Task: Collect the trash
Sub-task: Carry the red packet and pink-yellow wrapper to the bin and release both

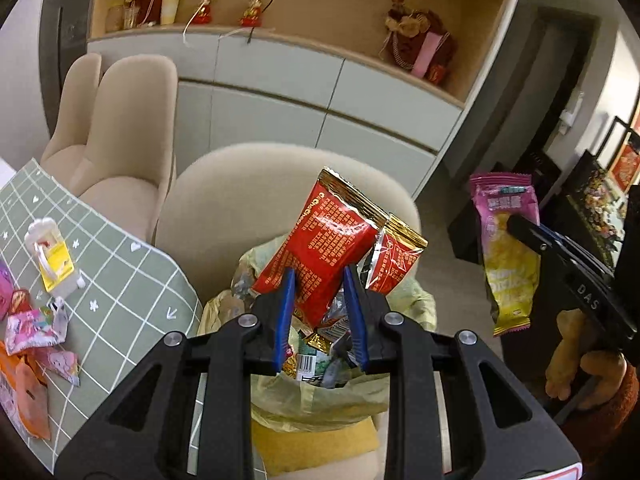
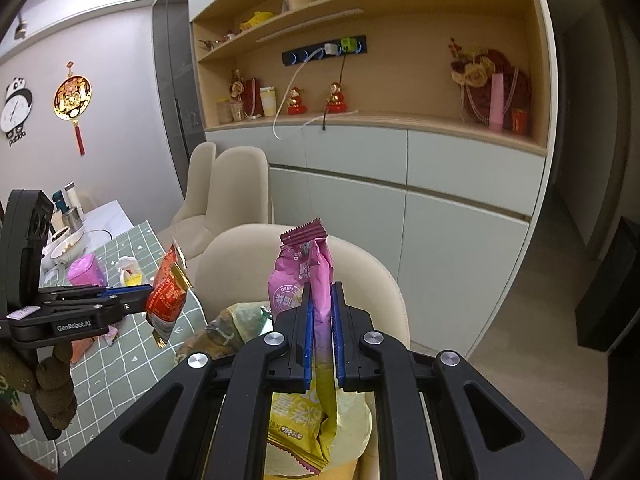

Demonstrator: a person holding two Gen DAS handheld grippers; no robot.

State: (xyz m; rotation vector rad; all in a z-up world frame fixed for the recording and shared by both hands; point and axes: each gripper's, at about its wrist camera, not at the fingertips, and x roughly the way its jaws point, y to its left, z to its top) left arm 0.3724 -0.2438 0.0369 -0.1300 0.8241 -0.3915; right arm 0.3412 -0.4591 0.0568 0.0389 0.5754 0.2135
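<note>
In the left wrist view, the left hand-held gripper (image 1: 319, 282) clamps a red snack packet (image 1: 320, 248) above the yellow trash bag (image 1: 316, 400) full of wrappers, beside the green checked surface (image 1: 120, 280); in the right wrist view, the right hand-held gripper (image 2: 321, 300) pinches a pink-and-yellow snack wrapper (image 2: 308, 276) above that bag.

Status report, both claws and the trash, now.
Left claw shut on red wrapper, above the open trash bag. Right claw shut on pink-yellow wrapper. More wrappers on the table. Nothing blocking.
</note>
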